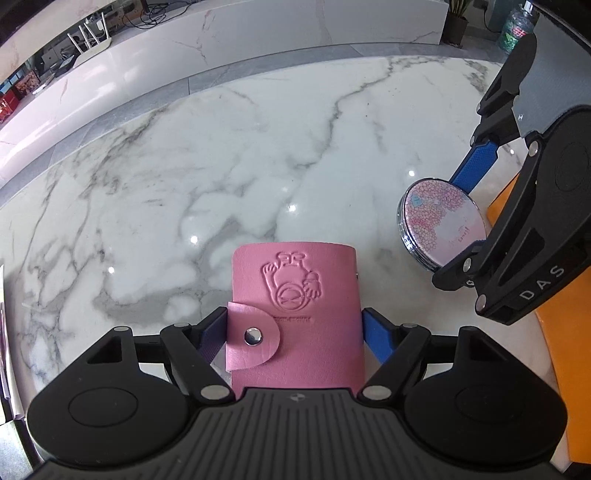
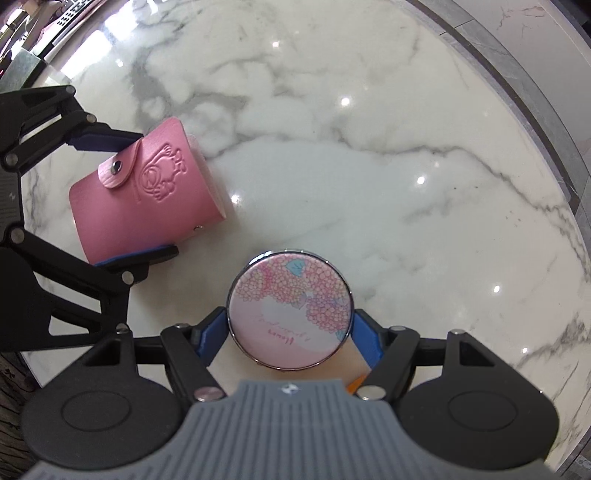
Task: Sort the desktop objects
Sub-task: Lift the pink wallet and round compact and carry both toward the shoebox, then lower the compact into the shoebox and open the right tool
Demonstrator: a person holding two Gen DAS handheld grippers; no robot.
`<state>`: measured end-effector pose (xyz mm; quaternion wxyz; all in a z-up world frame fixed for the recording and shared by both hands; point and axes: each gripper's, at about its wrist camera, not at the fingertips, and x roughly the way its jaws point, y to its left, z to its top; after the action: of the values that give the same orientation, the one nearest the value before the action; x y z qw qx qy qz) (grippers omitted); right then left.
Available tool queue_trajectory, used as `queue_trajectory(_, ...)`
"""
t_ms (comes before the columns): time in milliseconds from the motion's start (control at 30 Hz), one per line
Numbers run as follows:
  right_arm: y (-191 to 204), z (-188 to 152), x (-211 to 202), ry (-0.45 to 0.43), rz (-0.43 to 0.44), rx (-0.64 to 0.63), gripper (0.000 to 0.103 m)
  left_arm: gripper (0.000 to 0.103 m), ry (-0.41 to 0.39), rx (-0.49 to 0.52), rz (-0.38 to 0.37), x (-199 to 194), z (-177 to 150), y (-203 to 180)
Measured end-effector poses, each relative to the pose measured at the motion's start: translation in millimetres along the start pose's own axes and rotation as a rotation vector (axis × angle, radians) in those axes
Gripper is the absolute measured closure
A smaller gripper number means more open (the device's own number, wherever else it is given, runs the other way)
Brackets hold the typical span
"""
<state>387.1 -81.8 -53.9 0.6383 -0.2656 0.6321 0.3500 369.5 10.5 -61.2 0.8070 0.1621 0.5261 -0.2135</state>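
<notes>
A pink snap-button card holder (image 1: pixel 299 295) with an embossed cartoon figure sits between the blue pads of my left gripper (image 1: pixel 295 317), which is shut on its two sides. The right wrist view shows the same card holder (image 2: pixel 147 184) at the left, inside the left gripper (image 2: pixel 151 197), over the marble. My right gripper (image 2: pixel 290 325) is shut on a round compact mirror (image 2: pixel 290 306) with a pink flower lid and chrome rim. From the left wrist view the compact (image 1: pixel 443 221) appears at the right, tilted, clamped in the right gripper (image 1: pixel 448 229).
Both grippers hang over a round white marble table (image 2: pixel 369 166) with grey veins; its grey rim (image 2: pixel 535 110) curves along the right. An orange flat surface (image 1: pixel 554 332) lies under the right gripper. A white counter (image 1: pixel 258 37) and a potted plant (image 1: pixel 456 18) stand beyond the table.
</notes>
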Motion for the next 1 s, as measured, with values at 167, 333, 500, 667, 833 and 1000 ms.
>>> queue_trajectory(167, -24.6, -22.9, -43.2, -0.100, 0.046, 0.012, 0.030, 0.013, -0.072, -0.006, -0.004, -34.5, -1.2, -12.9)
queue_trajectory(333, -17.5, -46.5, -97.6, -0.220, 0.052, 0.019, 0.030, 0.013, -0.155, -0.006, -0.021, -70.3, 2.1, -32.8)
queue_trajectory(500, -32.9, -100.1, -138.3, -0.300, 0.053, 0.069, 0.030, 0.013, -0.201, -0.017, -0.046, -93.8, 7.6, -54.4)
queue_trajectory(667, -58.9, -163.5, -170.5, -0.323, 0.038, 0.159, 0.030, 0.013, -0.243, -0.001, -0.073, -115.4, 13.4, -83.1)
queue_trajectory(833, -82.3, -202.4, -152.5, -0.281, 0.064, 0.265, 0.030, 0.013, -0.293, 0.011, -0.078, -135.1, 9.7, -112.0)
queue_trajectory(1000, -106.6, -217.3, -111.6, -0.212, 0.109, 0.374, 0.030, 0.013, -0.303, 0.035, -0.108, -145.0, 3.9, -129.8)
